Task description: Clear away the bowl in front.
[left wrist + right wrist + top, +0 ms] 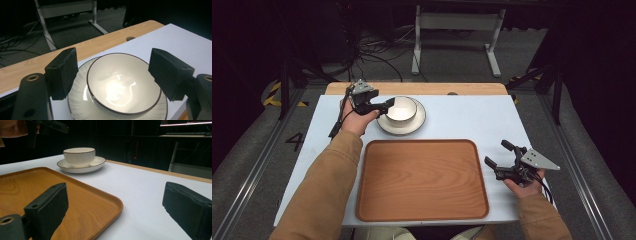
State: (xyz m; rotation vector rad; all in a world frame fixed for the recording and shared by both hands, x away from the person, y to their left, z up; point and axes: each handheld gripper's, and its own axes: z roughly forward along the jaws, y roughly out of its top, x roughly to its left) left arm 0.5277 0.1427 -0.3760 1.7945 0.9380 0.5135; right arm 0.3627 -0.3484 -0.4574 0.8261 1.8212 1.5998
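The bowl (401, 108) is sitting upright, mouth facing up, on its saucer (418, 124) at the table's far side beyond the wooden tray (422, 180) (being round, it has no long axis). I am reaching my left gripper (387, 106) level toward its rim, jaws spread either side, not touching. My right gripper (496, 155) is resting beside the tray, jaws spread and empty.

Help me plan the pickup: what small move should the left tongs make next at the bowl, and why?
Probably ease the left tongs forward and down until the pads straddle the rim of the white dark-rimmed ceramic bowl, then close. Their jaws stand open around the bowl without touching it, and it sits on the matching white saucer.
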